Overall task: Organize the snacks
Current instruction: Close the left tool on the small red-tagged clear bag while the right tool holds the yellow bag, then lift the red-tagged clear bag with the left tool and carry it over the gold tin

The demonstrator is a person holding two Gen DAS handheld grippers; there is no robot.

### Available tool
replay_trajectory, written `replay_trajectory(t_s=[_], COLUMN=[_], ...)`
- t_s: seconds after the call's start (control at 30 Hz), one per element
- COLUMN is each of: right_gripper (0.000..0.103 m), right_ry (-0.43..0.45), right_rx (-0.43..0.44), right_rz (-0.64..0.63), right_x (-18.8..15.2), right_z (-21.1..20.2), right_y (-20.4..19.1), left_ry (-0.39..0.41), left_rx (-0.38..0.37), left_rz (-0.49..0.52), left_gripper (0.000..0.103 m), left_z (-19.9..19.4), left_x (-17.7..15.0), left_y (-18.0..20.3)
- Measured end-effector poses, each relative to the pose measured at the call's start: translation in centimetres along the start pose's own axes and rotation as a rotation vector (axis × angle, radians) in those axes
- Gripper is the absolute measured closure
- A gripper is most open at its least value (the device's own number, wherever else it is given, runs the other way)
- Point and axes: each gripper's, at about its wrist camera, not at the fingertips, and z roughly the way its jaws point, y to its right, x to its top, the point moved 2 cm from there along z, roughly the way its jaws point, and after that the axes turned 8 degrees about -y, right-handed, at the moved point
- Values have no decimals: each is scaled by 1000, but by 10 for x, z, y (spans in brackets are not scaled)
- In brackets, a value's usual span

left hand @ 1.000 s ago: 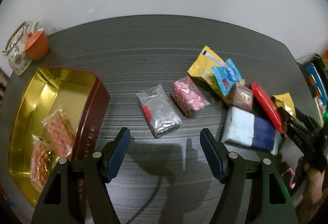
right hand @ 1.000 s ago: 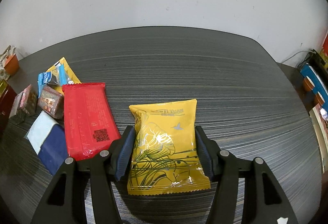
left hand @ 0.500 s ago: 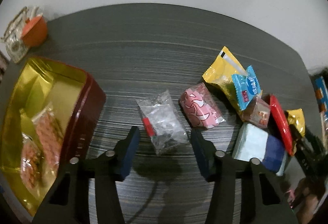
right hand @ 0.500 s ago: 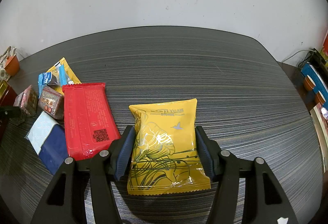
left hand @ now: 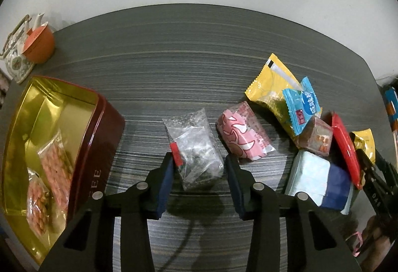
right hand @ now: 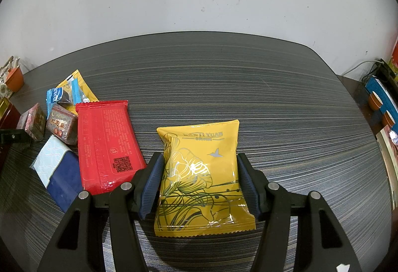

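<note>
The dark striped table (left hand: pixel 189 68) fills both views, with the open red tin (left hand: pixel 99 137) at nine o'clock in the left wrist view, its gold inside holding two clear packs of orange snacks (left hand: pixel 53 167). A teapot (left hand: pixel 15 58) and an orange cup (left hand: pixel 39 44) sit at ten o'clock, at the table's far corner.

The right gripper (right hand: pixel 200 185) has a pad against each side edge of the big yellow pouch (right hand: pixel 201 172), which lies flat on the table at the centre of its view: clenched on that pouch. Just beside it, at nine o'clock, lies the red wrapper (right hand: pixel 104 142), and past that the blue-and-white pack (right hand: pixel 56 167), touching the red one's edge.

The left gripper (left hand: pixel 199 172) points steeply down, jaws closing, with the clear bag (left hand: pixel 196 147) with a red tag lying on the table between them. The left pad touches the tag side; the right pad sits at the bag's edge, and whether it presses cannot be told.

At two o'clock from that bag: the pink-and-white packet (left hand: pixel 242 135), near but apart, then a yellow sachet (left hand: pixel 271 90) with a small blue sachet (left hand: pixel 302 105) lying over it, and a little brown cube pack (left hand: pixel 316 136) touching both.
</note>
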Motion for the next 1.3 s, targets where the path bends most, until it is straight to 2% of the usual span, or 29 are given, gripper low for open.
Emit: replay_trajectory(t_s=[0.33, 0.73, 0.93, 1.13, 1.3], right_gripper=[46, 46, 46, 46, 46], right_ry=[0, 0, 0, -1, -1], right_rx=[0, 0, 0, 0, 0], right_rz=[0, 0, 0, -1, -1], right_x=[0, 0, 0, 0, -1], right_z=[0, 0, -1, -1, -1], right_y=[0, 0, 0, 0, 0], left_ry=[-7, 21, -21, -61, -61], left_rx=[-14, -47, -31, -14, -4], left_rz=[35, 110, 148, 136, 133], left_gripper=[62, 66, 67, 67, 67], left_z=[-12, -43, -38, -19, -19], left_x=[-21, -54, -77, -78, -75], left_y=[5, 8, 7, 6, 8])
